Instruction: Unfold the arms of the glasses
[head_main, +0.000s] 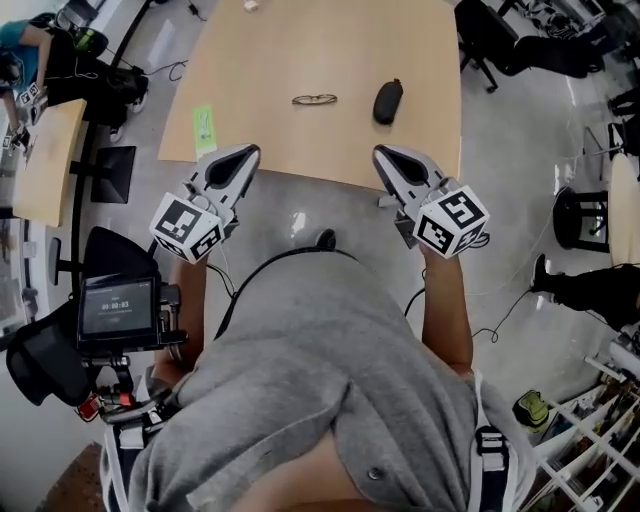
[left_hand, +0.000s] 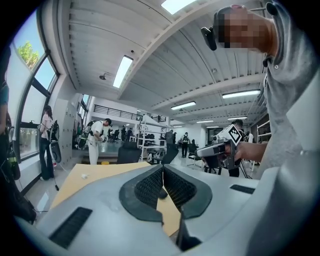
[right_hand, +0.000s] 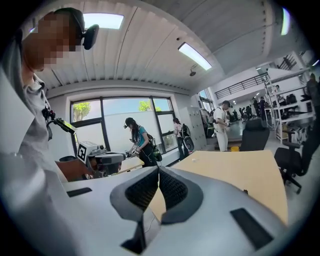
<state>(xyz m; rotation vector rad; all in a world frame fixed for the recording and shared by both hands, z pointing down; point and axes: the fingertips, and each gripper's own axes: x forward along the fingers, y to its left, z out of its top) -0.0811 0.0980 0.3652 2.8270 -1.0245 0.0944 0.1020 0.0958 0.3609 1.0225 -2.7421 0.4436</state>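
Folded thin-framed glasses (head_main: 316, 99) lie on the light wooden table (head_main: 280, 50), and a black oval case (head_main: 388, 101) rests just to their right. My left gripper (head_main: 250, 151) hovers at the table's near edge, below and left of the glasses, its jaws shut and empty. The right gripper (head_main: 378, 151) hangs level with it, below the case, also shut on nothing. In the left gripper view the jaws (left_hand: 162, 167) meet at their tips over the tabletop (left_hand: 95, 172). Those of the right gripper view (right_hand: 158, 169) touch the same way. Neither gripper view shows the glasses.
A green slip (head_main: 204, 128) lies near the table's front left corner. Black office chairs (head_main: 500, 40) stand at the table's right, and a second desk (head_main: 40, 160) is to the left. People (right_hand: 137, 137) stand in the background of the room.
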